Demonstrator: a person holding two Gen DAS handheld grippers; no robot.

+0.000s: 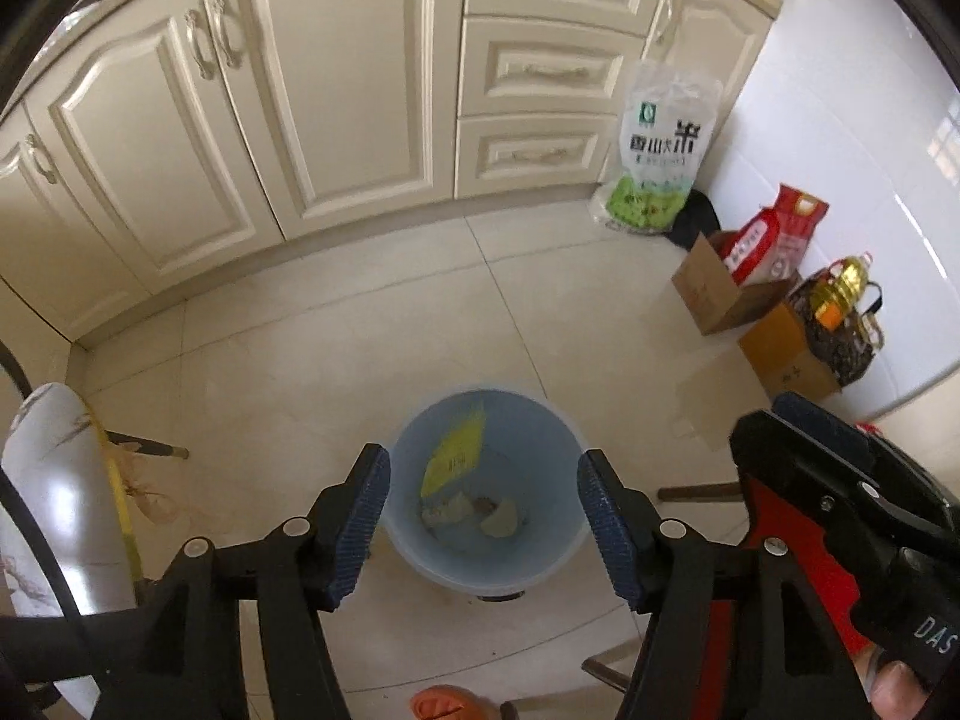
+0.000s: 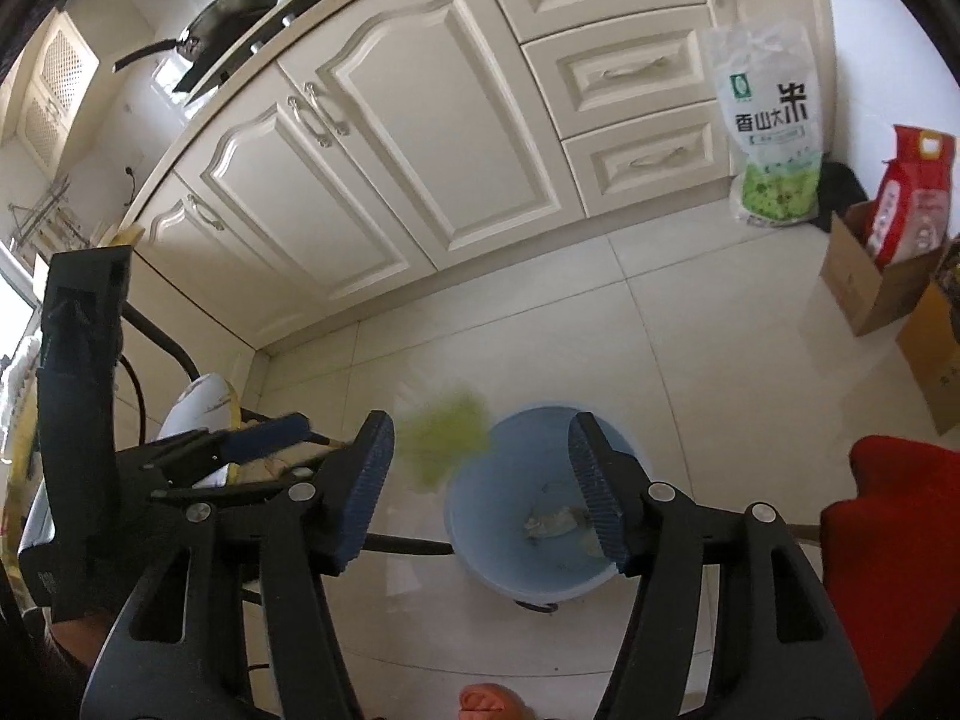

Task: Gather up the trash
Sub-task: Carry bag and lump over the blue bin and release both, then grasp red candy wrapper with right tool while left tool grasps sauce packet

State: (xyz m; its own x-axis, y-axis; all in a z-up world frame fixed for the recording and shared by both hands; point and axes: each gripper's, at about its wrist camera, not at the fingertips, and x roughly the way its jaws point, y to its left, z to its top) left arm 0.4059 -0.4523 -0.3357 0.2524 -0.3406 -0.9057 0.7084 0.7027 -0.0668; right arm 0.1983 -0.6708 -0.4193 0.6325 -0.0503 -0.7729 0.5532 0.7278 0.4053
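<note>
Floor (image 1: 360, 348) tiled, cabinets beyond both claws. Blue bin (image 1: 420, 546) straight below and ahead of my left claw (image 1: 483, 516), mouth up, framed between its pads. Left claw open, empty. Yellow-green wrapper (image 1: 456, 450) inside bin against far wall, long axis running away from claw; scraps (image 1: 480, 516) at bottom. Right claw (image 2: 480, 492) open, empty; green blur (image 2: 447, 438) between its tips, looks mid-fall over near rim. Left claw nearer centred over bin.

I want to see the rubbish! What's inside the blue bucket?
Inside the blue bucket there is a yellow-green wrapper against the wall and some pale crumpled scraps on the bottom. The fingers cover part of the bottom in the right wrist view.
</note>
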